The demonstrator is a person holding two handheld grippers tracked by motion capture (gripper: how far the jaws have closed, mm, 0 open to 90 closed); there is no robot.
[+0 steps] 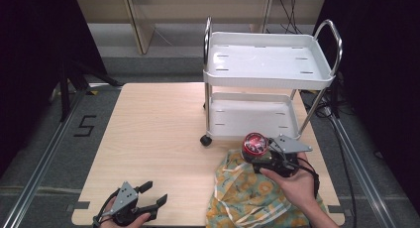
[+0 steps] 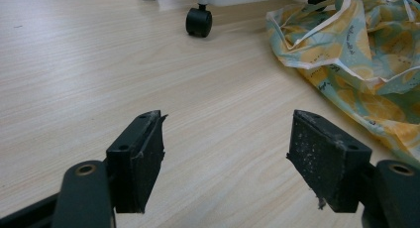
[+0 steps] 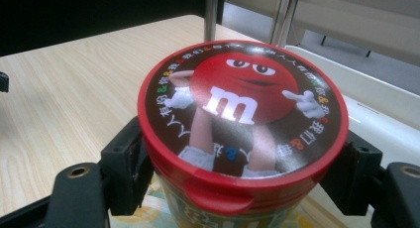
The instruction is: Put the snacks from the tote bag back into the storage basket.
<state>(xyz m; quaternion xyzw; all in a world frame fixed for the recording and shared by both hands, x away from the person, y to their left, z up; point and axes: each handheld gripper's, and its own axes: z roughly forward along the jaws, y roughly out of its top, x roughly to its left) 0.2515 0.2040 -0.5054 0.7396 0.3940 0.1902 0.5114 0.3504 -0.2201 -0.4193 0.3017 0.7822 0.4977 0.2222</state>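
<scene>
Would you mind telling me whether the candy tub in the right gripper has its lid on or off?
On. The red lid sits flush over the candy tub, its rim wrapping the top, while the right gripper clamps the sides.

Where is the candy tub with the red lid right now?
The candy tub sits clamped in the right gripper, on the right side of the high view, just above the yellow patterned bag and in front of the white cart.

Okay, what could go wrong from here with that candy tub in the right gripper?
The tub is round and the right gripper clamps it just under the lid, so it might slip or twist out. It hangs over the bag, close to the cart; swinging it up could knock the lower shelf. The left gripper sits open and apart, too far to catch it.
</scene>
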